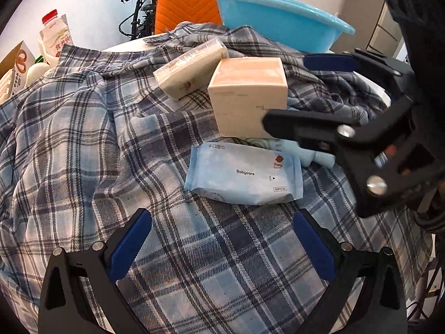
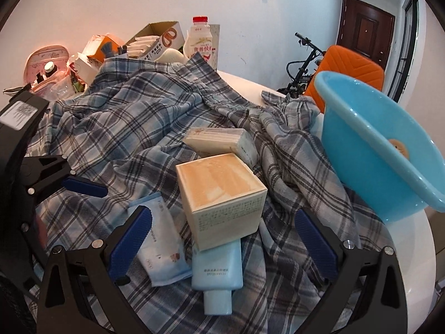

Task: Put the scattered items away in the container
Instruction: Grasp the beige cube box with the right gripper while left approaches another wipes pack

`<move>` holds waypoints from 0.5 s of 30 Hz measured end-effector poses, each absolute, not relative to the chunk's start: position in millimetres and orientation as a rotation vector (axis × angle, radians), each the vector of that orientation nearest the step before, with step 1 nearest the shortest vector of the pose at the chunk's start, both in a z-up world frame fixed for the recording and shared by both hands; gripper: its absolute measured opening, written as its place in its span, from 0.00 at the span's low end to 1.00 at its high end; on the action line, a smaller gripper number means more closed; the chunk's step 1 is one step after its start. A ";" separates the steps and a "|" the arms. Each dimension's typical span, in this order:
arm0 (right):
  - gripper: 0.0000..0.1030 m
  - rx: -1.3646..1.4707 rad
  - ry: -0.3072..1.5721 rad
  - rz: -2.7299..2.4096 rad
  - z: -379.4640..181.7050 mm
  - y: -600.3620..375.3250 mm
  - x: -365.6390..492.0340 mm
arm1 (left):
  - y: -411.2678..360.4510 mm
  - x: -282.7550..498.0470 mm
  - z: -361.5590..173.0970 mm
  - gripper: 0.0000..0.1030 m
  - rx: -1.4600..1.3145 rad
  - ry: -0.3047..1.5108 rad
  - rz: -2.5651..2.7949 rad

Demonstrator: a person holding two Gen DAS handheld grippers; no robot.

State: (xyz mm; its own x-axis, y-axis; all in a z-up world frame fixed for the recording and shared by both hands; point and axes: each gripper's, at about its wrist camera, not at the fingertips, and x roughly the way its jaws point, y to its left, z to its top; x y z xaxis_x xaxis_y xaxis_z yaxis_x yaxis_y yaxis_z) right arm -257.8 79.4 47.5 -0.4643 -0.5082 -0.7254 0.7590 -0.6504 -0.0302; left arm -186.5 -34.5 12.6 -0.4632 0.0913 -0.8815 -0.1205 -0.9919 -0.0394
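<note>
- Left gripper (image 1: 221, 239): jaws spread wide, nothing between them, poised over the plaid shirt (image 1: 83, 144) just short of the wipes pack (image 1: 242, 175).
- Right gripper (image 2: 222, 239): also wide open and empty, fingers flanking the box (image 2: 222, 197) and the tube (image 2: 217, 267) without touching either.
- Seen again in the left wrist view at the right edge, dark and blurred, one finger crossing in front of the box's lower corner.
- Box: tan, cube-shaped, standing on the shirt, its base resting on the upper end of the tube.
- Tube: pale blue, lying flat, cap toward the right wrist camera, upper end hidden beneath the box.
- Wipes pack: light blue, marked "Babycare", flat on the shirt just beside the tube and partly behind the right gripper's left finger (image 2: 130, 239).
- Soap pack (image 2: 222, 139): cream, wrapped, lying tilted on the shirt just behind the box; possibly touching it, hard to tell.
- Basin (image 2: 370, 150): blue, tipped up on the far edge of the shirt, to the right of the box; looks empty apart from an orange sticker inside.
- Table (image 2: 414, 250): white, mostly covered by the rumpled shirt.
- Milk bottle (image 2: 200, 41), carton (image 2: 155, 41) and pink bag (image 2: 47, 64) crowded at the back near the wall.
- Orange chair (image 2: 353, 69) and bicycle (image 2: 303, 64) beyond the table, dark door (image 2: 364, 30) behind them.
</note>
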 end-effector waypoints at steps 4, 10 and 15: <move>0.99 0.906 0.449 -2.113 41.9 72.4 -265.8 | -32.9 -189.0 10.5 1.00 -1.560 0.079 2.596; 0.64 0.927 0.449 -2.105 33.1 67.6 -271.2 | -35.0 -193.5 10.1 1.00 -1.569 0.081 2.607; 0.63 0.924 0.403 -2.118 40.4 81.5 -258.9 | -36.9 -196.8 11.0 1.00 -1.577 0.047 2.617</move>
